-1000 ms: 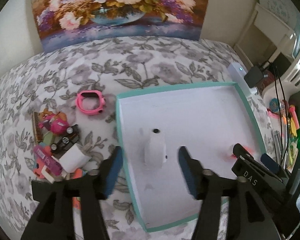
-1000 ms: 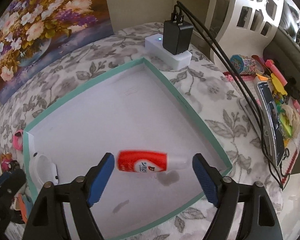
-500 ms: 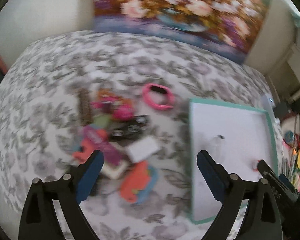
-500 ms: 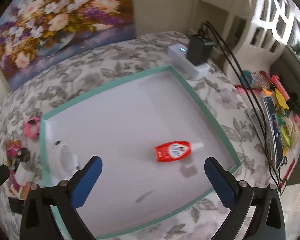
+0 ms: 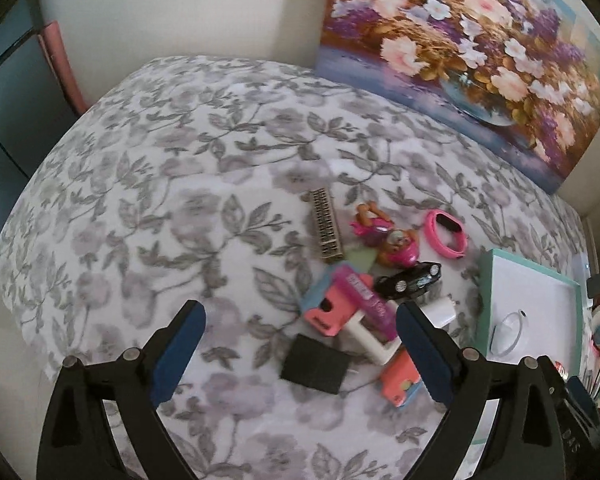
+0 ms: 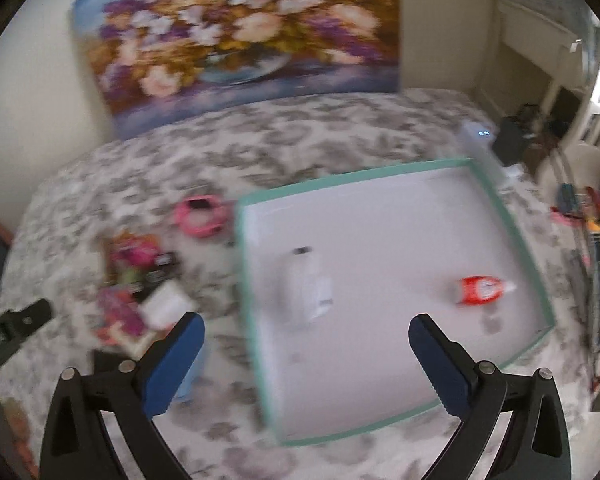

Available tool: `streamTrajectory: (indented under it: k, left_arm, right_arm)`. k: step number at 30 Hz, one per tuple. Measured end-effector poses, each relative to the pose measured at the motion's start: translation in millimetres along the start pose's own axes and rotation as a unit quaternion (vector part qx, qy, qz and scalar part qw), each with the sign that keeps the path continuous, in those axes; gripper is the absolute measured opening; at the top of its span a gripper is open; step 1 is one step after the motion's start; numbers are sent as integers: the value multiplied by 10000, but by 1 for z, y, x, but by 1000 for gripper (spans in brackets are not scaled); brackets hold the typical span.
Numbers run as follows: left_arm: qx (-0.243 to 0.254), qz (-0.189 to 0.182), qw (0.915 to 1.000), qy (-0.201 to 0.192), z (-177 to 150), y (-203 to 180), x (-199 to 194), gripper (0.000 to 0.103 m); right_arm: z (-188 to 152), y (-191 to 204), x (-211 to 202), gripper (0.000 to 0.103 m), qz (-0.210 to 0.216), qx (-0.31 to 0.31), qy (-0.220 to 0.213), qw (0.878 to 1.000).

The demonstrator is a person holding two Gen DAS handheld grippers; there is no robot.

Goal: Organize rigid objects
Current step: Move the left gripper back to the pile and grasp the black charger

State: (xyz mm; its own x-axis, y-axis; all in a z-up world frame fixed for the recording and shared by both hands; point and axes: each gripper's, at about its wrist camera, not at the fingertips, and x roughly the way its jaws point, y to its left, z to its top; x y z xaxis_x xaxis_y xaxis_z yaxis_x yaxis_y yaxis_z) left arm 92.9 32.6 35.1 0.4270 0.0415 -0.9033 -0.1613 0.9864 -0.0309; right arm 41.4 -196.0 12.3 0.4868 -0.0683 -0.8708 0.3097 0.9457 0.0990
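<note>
**Bed inventory: loose pile at left, teal-rimmed tray at right, both grippers empty**

Surface: a bed [image 5: 188,184] under a grey floral cover, with a flower painting [image 5: 472,52] leaning on the wall behind it.

Left gripper [image 5: 300,344]: jaws wide apart after just opening, with nothing clamped. It hangs over the pile of small objects; the pile shows between and beyond its blue pads.

Right gripper [image 6: 306,360]: jaws at full spread after just opening, holding nothing. It hangs over the tray's near left corner. This view is motion-blurred.

Pile on the cover, left of the tray:
- pink wristband [image 5: 447,233], farthest back and nearest the tray
- pink cartoon figurine [image 5: 388,236], just left of the wristband
- tan ridged strip [image 5: 326,224], at the pile's left edge
- black toy car [image 5: 410,280], in front of the figurine
- magenta tube or pack [image 5: 367,299], lying across a pink-and-blue block [image 5: 327,308]
- white plug adapter [image 5: 440,311], beside the car
- white frame-like box [image 5: 370,340], partly under the magenta item
- black flat square [image 5: 315,368], nearest the left gripper
- orange-and-blue piece [image 5: 400,380], beside the right-hand pad

Tray [image 6: 516,232], white inside with a teal rim, flat on the cover:
- white rounded device with a dark spot [image 6: 306,286], near the left wall
- red glue bottle with a white tip [image 6: 482,290], on its side near the right wall, well apart from the white device
</note>
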Motion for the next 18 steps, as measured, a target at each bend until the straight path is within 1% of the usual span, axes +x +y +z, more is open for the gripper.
streamTrajectory:
  k: [4, 6, 8, 11, 13, 16, 18]
  left_arm:
    - [67, 176, 9997, 149, -5, 10, 1, 96]
    - [77, 258, 9992, 286, -7, 14, 6, 96]
    - [11, 225, 9991, 351, -10, 20, 7, 96]
    - [-36, 198, 9991, 383, -13, 24, 12, 96]
    - [-54, 211, 9985, 509, -13, 26, 17, 96]
    - [-285, 170, 9977, 588, -3, 33, 25, 96]
    - [-400, 199, 9976, 533, 9, 33, 25, 96]
  right_arm:
    - [-7, 22, -5, 103, 301, -167, 66, 9994]
    - [-10, 30, -5, 103, 399, -204, 92, 9990]
    - [-15, 34, -5, 103, 444, -224, 93, 9987]
    - [-19, 37, 0, 103, 465, -243, 171, 9985]
    - [-17, 39, 5, 103, 425, -290, 216, 9984]
    - [-8, 41, 17, 103, 259, -424, 310, 9983]
    - [0, 44, 21, 103, 220, -534, 333, 9978]
